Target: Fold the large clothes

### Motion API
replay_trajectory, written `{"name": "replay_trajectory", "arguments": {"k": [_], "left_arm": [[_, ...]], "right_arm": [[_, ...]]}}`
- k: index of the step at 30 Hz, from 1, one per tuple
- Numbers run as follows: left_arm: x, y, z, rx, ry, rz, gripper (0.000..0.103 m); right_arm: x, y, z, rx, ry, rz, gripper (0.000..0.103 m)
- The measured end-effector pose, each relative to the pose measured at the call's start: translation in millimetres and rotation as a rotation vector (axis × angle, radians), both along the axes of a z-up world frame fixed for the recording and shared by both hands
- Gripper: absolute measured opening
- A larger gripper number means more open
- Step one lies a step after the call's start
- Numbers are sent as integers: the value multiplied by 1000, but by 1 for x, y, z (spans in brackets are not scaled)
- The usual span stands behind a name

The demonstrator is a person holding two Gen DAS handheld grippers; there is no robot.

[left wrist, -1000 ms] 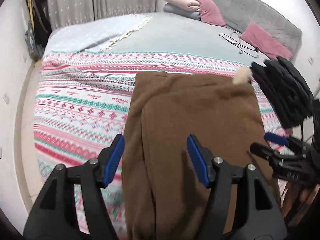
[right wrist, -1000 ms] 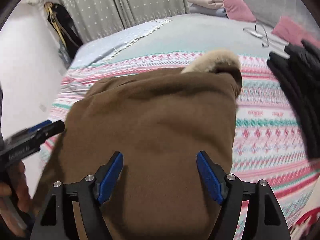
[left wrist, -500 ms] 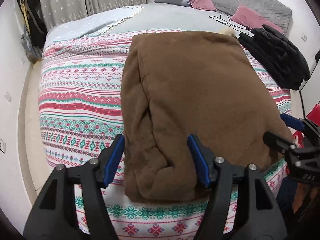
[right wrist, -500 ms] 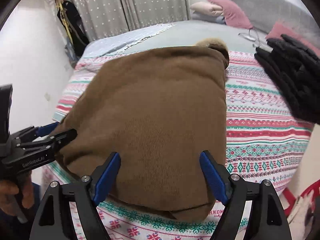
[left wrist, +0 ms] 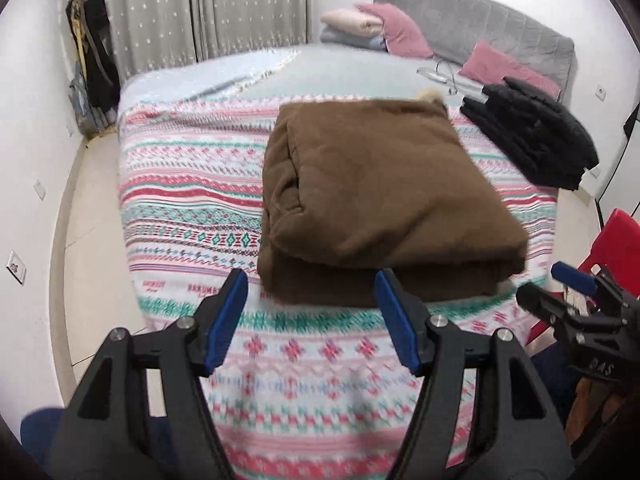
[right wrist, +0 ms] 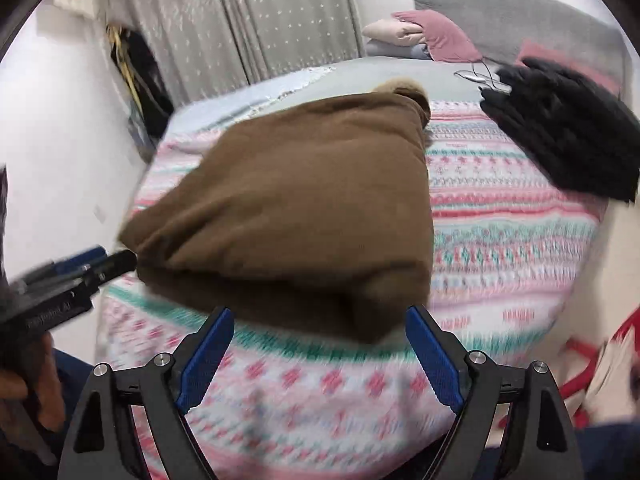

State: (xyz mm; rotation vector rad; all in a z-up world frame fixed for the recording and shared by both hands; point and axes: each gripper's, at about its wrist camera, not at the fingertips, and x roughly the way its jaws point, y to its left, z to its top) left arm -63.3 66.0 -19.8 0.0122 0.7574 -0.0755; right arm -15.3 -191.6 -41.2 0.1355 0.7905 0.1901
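Patterned knit-look bedspread [left wrist: 192, 184], bands of pink, red, teal and white, covers the near part of the bed; beyond it a plain grey-blue sheet [left wrist: 352, 72] runs to a grey padded headboard [left wrist: 480, 28]. Room: white walls, pale floor, grey curtains [left wrist: 200, 8] w/ small light flecks behind the bed, dark bags or clothes hanging in the left corner [left wrist: 90, 40]. Pink pillows [left wrist: 400, 30] and a pale folded stack [left wrist: 348, 22] sit near the headboard; a cable [left wrist: 444, 74] lies on the sheet beside them. Red frame, prob. a chair [left wrist: 616, 236], stands at the right of the bed.

Brown coat [left wrist: 380, 200], soft brushed fabric, lies folded into a thick, roughly square bundle at mid-bed on the bedspread; layered edges show on its left and near sides, and a tan fur trim [right wrist: 400, 86] peeks out at the far corner. Black quilted garment [left wrist: 532, 136], folded, rests well apart to the right, near the bed edge.

Left gripper [left wrist: 310, 312]: black frame, blue pads, jaws moderately wide, nothing between them; it hangs over the bedspread just short of the coat's near edge, not touching. Right gripper [right wrist: 320, 338]: same build, jaws wide and opening, empty, also just short of the coat. Each gripper shows at the edge of the other's view; a hand [right wrist: 20, 396] holds the left one. Both views are motion-blurred, esp. the right.
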Motion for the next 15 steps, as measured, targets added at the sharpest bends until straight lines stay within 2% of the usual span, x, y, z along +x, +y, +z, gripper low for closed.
{"name": "replay_trajectory", "arguments": {"k": [3, 6, 10, 15], "left_arm": [[-26, 2, 11, -30, -42, 10, 82], [-47, 9, 18, -72, -81, 37, 83], [-64, 19, 28, -73, -136, 88, 89], [-68, 21, 34, -69, -101, 72, 90]], "right_arm": [[-16, 1, 25, -33, -64, -14, 89], [-33, 5, 48, -35, -123, -6, 94], [-50, 13, 59, -86, -160, -4, 98], [-70, 17, 72, -113, -191, -3, 98]]}}
